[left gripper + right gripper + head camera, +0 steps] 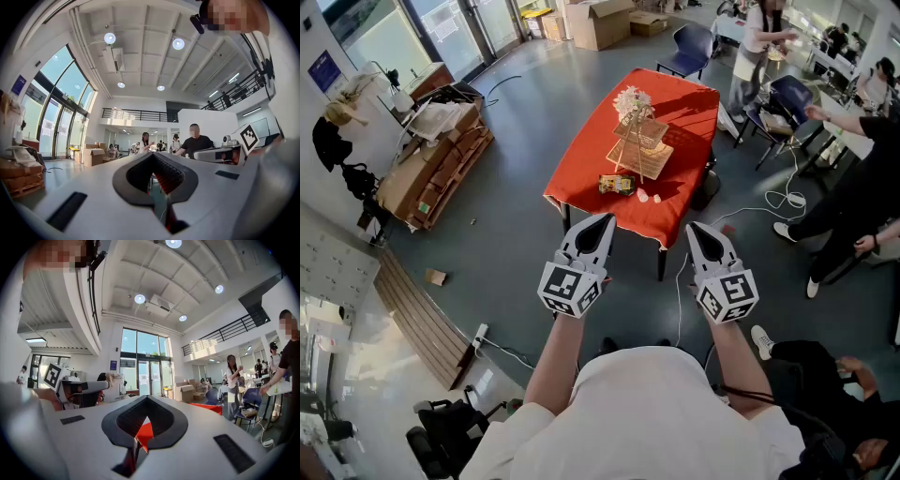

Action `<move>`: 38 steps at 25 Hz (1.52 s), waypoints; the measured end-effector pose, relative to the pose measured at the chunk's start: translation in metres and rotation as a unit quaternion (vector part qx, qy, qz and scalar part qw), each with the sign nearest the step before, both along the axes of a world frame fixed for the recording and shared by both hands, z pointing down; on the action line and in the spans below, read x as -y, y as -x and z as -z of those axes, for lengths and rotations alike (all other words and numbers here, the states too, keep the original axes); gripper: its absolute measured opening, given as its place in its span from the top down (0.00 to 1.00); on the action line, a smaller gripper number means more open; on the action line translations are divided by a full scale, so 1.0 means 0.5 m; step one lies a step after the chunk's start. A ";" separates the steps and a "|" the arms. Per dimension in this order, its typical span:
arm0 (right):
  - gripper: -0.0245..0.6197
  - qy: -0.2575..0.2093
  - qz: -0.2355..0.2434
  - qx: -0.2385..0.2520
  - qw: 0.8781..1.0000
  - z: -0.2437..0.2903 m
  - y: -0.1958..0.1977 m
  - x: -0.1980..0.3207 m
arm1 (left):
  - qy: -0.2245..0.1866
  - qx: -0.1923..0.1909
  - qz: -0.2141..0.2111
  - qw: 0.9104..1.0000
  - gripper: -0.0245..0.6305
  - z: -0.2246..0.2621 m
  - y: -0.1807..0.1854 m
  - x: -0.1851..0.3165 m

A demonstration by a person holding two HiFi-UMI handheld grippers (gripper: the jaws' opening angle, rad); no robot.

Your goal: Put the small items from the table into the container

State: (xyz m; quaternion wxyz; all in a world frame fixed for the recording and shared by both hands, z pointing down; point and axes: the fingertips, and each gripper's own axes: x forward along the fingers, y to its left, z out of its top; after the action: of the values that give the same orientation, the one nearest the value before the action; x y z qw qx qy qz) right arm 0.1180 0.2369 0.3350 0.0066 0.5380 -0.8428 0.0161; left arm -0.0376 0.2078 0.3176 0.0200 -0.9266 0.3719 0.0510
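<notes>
1. Grey polished floor of a large hall is seen, with stacked brown cardboard (427,173) at 9 o'clock and people (853,178) at 3 o'clock. A table draped in red cloth (680,108) stands at 12 o'clock from the person, well apart from both tools.
2. Container: a pale wooden two-tier slatted rack (639,148) is stood upright mid-table, with a white flower bunch (632,99) at its top.
3. Small items: a small yellow-green printed packet (617,184) is laid flat at 7 o'clock of the rack, near the front edge. Two tiny white pieces (643,196) are set at 6 o'clock of the rack, just beside the packet.
4. The packet's long axis is run 9-to-3 o'clock in the head view. Which end is which cannot be told, and the white pieces are too small for any heading.
5. Handling, judged: the packet is expected to be light, thin and somewhat slippery, best pinched across its short width near the middle. The white pieces are likely very light and easily knocked away.
6. Left gripper (600,221) is held out toward the table, jaws brought together, nothing between them. Right gripper (701,230) is likewise fully closed and empty.
7. Task is judged not yet begun.
</notes>
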 end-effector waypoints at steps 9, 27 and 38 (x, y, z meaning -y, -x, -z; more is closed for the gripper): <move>0.95 -0.001 0.003 0.001 1.000 -0.005 -0.003 0.006 | 0.006 0.001 0.002 1.000 0.95 -0.014 -0.005 0.003; 0.94 0.016 0.027 0.008 0.999 -0.041 -0.066 -0.013 | 0.005 0.015 0.021 1.000 0.95 -0.032 -0.072 -0.022; 0.94 0.023 0.062 0.010 0.998 -0.067 -0.138 -0.033 | 0.018 0.011 0.058 0.998 0.95 -0.057 -0.132 -0.055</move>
State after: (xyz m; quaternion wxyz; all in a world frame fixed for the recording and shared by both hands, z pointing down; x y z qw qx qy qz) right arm 0.1869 0.2535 0.3686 0.0115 0.4841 -0.8740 0.0403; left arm 0.0284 0.2355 0.3459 0.0105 -0.9043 0.4254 0.0333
